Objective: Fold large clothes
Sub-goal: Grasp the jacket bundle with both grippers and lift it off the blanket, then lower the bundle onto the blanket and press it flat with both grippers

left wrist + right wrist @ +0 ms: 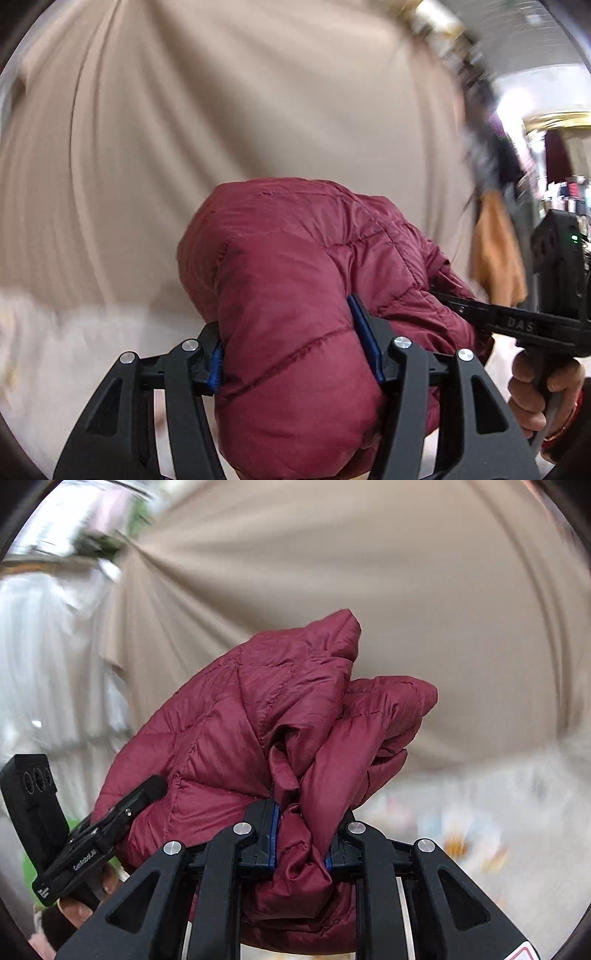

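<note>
Holding one item, a maroon quilted puffer jacket (pixel 295 295), bunched into a thick bundle and carried in the air between both my tools. Left tool (pixel 295 354): jaws set fairly wide, blue pads (pixel 364 332) pressing either side of a fat padded roll of the jacket, which fills the gap entirely; gripping. Right tool (pixel 301 845): jaws nearly together, pinching a thin gathered fold of the same jacket (pixel 258 720); gripping. From the left wrist view, the right tool (pixel 517 325) enters from the right edge and bites the far side of the bundle, with my hand (pixel 535 391) on its handle. From the right wrist view, the left tool (pixel 110 819) comes in from the lower left and meets the bundle's left flank. Position: the jacket lies straight ahead of both tools, its bulk mounding up and away from the pads, its long axis running roughly crosswise from one tool to the other. Backdrop: beige draped cloth (pixel 221 110), smeared by motion; a pale patterned surface (pixel 480 830) below, too blurred to say whether bed or worktop. Judgement: the garment is not yet spread or folded; both hands are equally near, each on its own end. The next move probably depends on drawing the two ends apart along that crosswise axis so the jacket opens flat. Risk: the slick shell slipping from the narrow right pinch.
</note>
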Tool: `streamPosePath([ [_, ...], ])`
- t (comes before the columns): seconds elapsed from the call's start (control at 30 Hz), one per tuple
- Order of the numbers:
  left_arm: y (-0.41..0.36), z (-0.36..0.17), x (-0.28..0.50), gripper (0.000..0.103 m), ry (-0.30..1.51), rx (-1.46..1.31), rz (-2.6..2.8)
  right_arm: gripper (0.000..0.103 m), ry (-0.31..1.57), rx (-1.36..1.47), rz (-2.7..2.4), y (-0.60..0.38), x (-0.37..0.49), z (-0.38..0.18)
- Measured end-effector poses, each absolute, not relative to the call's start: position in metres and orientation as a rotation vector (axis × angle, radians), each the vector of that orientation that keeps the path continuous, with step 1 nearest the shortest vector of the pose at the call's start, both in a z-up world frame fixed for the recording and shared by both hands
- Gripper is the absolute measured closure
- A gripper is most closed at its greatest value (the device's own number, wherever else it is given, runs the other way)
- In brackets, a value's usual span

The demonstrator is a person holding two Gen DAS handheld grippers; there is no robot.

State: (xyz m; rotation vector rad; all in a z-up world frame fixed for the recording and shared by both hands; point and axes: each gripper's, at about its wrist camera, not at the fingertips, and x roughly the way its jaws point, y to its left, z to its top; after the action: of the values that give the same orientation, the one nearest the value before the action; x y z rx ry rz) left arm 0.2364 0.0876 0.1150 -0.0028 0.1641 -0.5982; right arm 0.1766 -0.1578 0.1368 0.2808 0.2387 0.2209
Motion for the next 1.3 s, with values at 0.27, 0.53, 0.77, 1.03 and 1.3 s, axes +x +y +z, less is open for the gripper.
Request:
streamPosePath([
  [0.27,0.099,-0.015,0.308,0.035,0.599,-0.041,-0.531,0.073,0.685,0.448,0.162,-0.173,0.255,-0.043],
  [0.53,0.128,0.040,0.260,0.024,0.531,0.022,-0.391,0.073,0.593,0.397,0.065,-0.190,0.199,0.011],
  [0.77,0.097,0.016,0.278,0.038,0.727,0.012,-0.315,0.103,0.651,0.223,0.139,-0.135,0.220,0.029],
  [1.03,0.098,-0.037,0.278,0.036,0.839,0.012,-0.290,0.103,0.847,0.160,0.087,-0.133,0.218,-0.045],
  [1.3,0.097,-0.039,0.268,0.035,0.782,0.000,-0.275,0.103,0.704,0.174,0.043,-0.138,0.216,0.003],
])
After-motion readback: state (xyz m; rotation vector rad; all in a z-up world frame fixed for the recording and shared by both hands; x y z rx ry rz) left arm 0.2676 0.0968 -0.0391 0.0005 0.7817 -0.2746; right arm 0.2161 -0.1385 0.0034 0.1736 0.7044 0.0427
